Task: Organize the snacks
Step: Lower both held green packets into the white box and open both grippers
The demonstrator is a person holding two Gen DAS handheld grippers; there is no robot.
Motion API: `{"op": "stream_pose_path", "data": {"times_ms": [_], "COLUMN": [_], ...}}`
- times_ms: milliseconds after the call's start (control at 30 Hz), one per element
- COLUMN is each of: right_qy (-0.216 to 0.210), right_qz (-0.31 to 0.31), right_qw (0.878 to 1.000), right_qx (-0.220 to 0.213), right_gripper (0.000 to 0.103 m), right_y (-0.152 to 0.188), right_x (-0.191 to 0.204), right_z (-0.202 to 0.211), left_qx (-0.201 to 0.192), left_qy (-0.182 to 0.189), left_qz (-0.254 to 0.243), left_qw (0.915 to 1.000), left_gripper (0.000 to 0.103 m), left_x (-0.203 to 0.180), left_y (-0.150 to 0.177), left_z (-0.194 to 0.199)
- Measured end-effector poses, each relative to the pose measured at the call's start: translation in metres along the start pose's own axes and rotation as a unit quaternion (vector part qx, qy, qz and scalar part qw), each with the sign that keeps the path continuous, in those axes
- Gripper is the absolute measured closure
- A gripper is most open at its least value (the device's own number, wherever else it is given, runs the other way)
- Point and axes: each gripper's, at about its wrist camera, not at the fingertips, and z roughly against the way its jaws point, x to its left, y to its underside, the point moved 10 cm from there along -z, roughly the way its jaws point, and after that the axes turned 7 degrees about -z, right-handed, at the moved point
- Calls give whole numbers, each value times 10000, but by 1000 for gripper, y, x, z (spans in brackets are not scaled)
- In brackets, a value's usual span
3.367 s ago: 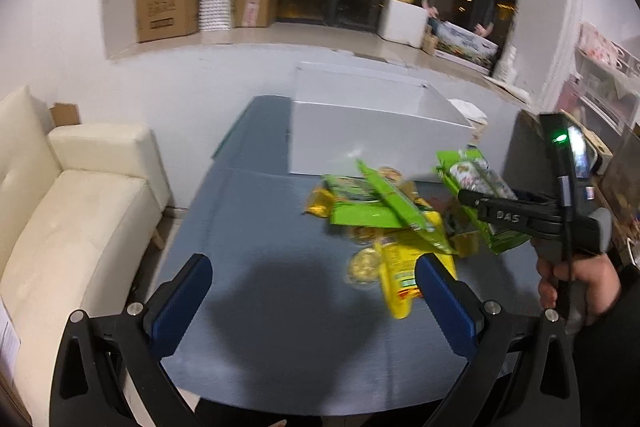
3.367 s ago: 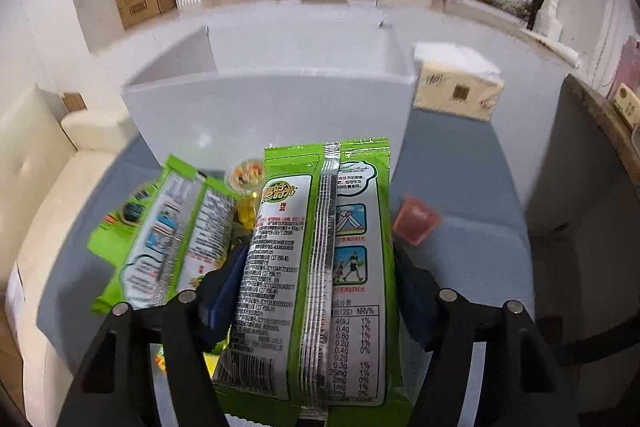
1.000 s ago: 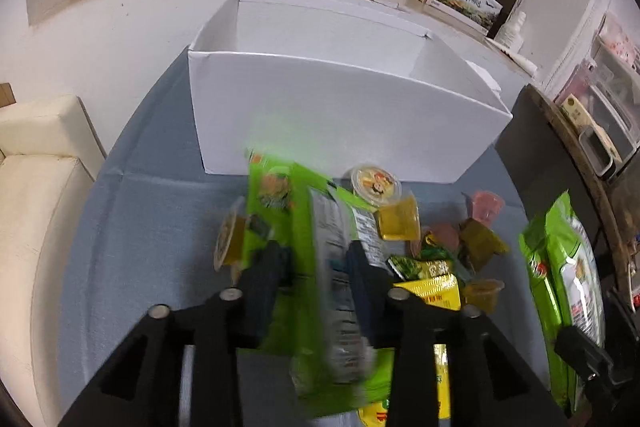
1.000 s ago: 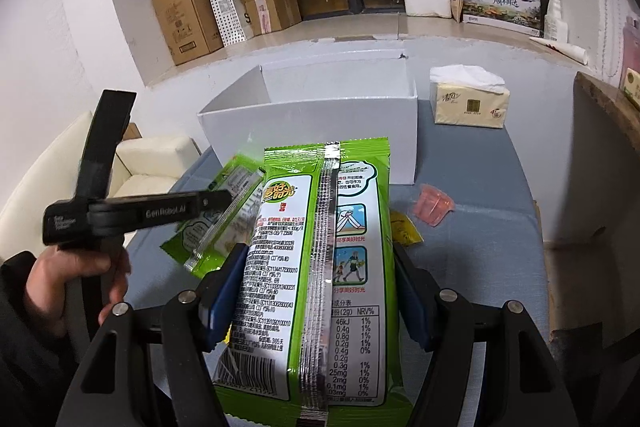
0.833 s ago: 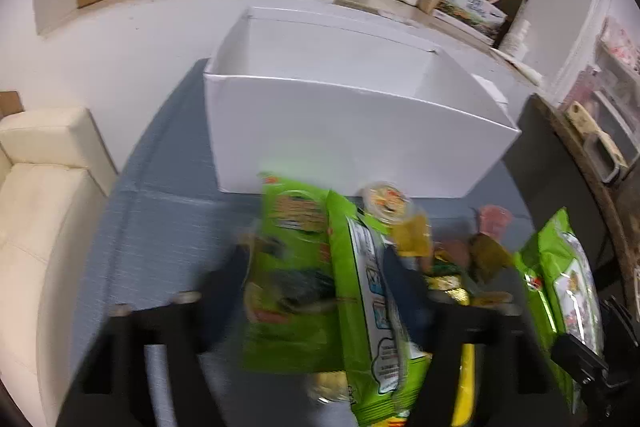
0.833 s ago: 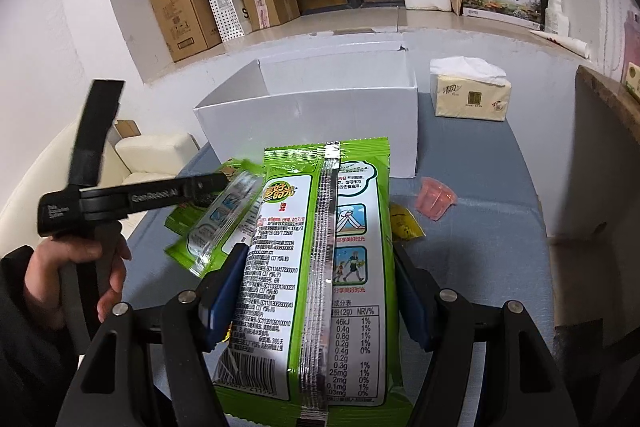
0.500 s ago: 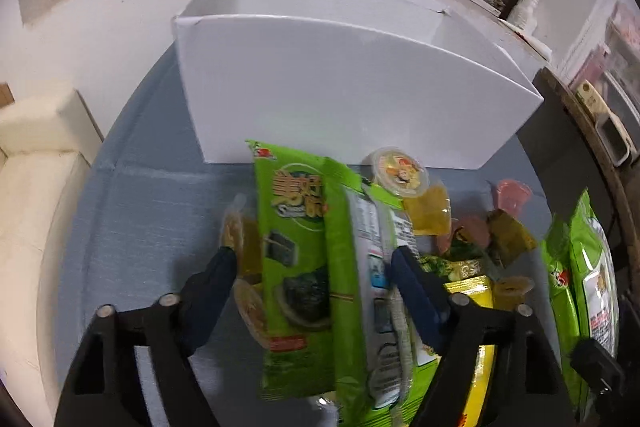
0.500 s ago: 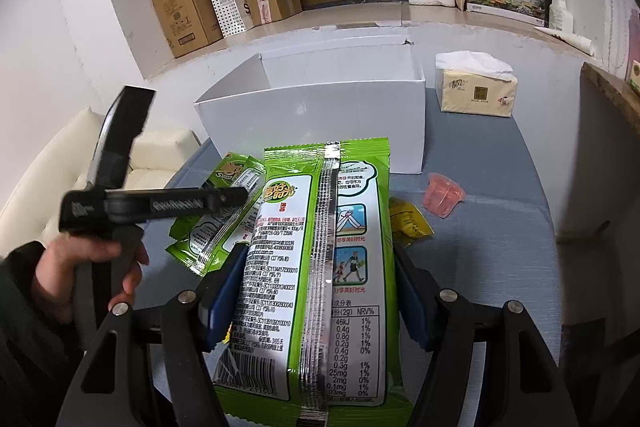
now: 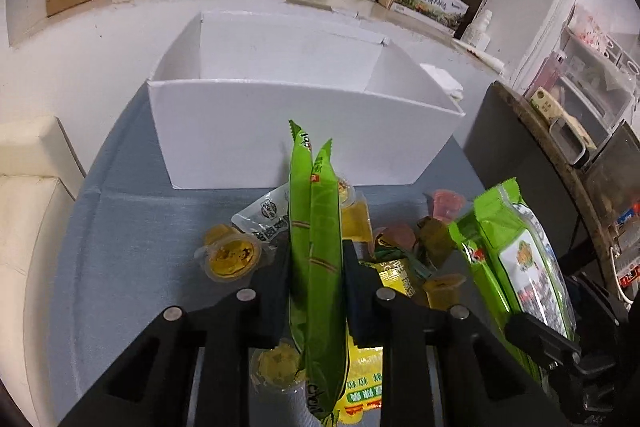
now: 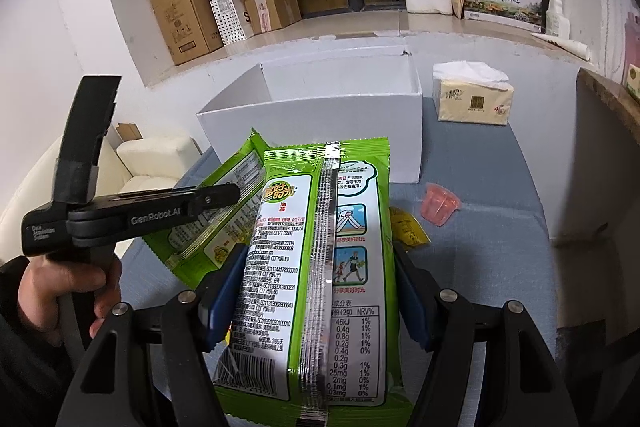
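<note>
Two green snack packets, each clamped: one edge-on in the left gripper (image 9: 316, 267) at centre frame, packet (image 9: 316, 247); the other flat in the right gripper (image 10: 316, 291), seam side up, second packet (image 10: 320, 267). White open box (image 9: 280, 143) straight ahead in both views. Jelly cups (image 9: 230, 257) and a yellow packet (image 9: 362, 383) scattered on the grey table (image 9: 132, 235) beneath; tissue box (image 10: 474, 103) upper right.

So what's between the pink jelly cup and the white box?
Only bare grey tabletop lies between the pink jelly cup and the white box, seen in the right wrist view.
</note>
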Motion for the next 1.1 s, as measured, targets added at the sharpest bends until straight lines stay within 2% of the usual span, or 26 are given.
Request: {"op": "stream_pose_path", "data": {"times_ms": [133,300,533,733,867,1000,1100], "right_qy": [5,-19,90,200,408,467,567], "right_qz": [76,209,286,81,-12,-359,-419], "right_qw": [9999,9990,9966,9959,9965,9968,9967], "right_qx": [-128,-391,-761,-876,-734,-545,-396], "right_gripper": [30,30,30,30,30,30,30], "right_y": [-11,-40,-109,-174,-206,-224,-224], "right_x": [7,23,32,17,-1,-20,-28], "right_z": [7,14,4,-34,-73,-103,-122], "left_qx": [-356,-750,-1209,-1221,-1114,-977,-889], "left_qy": [-20,-15,-230,-399,-482,-543,-595], "left_qz": [-126,-262,-382,-445,-478,-527,-539], "left_qw": [9993,9968,9917,9907,9915,9923,9928], "left_gripper": [77,77,77,77,77,77,74], "left_x": [-7,-9,9,35,50,61,69], "left_y": [-11,-37,-97,-154,-182,-203,-211], "left_z": [32,69,92,56,23,-4,-22]}}
